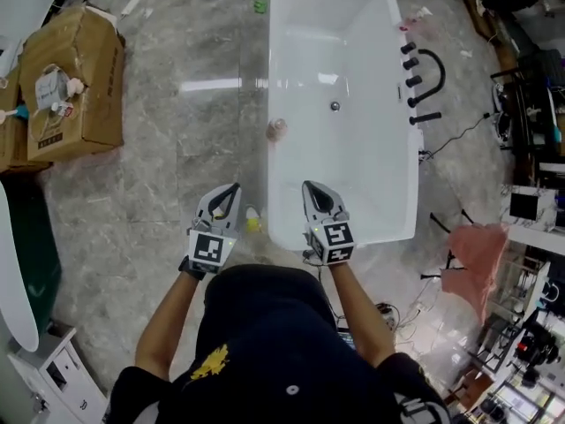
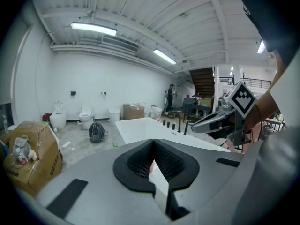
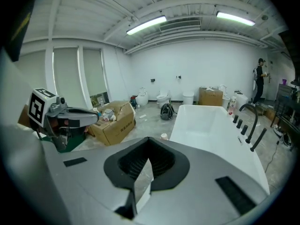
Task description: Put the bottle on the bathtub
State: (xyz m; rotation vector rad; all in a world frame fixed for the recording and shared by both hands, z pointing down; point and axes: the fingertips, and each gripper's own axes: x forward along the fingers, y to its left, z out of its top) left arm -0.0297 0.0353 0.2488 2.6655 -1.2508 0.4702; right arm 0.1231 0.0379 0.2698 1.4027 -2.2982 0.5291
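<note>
The white bathtub (image 1: 269,78) fills the middle of the head view and also shows as the tub (image 2: 140,125) in the left gripper view and the tub (image 3: 211,125) in the right one. A small pinkish round thing (image 1: 277,129), perhaps the bottle, sits on its left rim; the right gripper view shows this thing (image 3: 164,136) too. A little yellow-and-white item (image 1: 253,221) lies on the floor by the tub's near corner. My left gripper (image 1: 231,188) hangs over the floor, jaws together and empty. My right gripper (image 1: 311,186) hovers over the tub's near end, shut and empty.
An open cardboard box (image 1: 75,87) stands on the floor at the left. A black faucet and handles (image 1: 428,82) line the tub's right rim. A pink cloth (image 1: 477,250) and cables lie at the right. A black backpack (image 2: 96,131) and toilets (image 2: 58,116) stand farther off.
</note>
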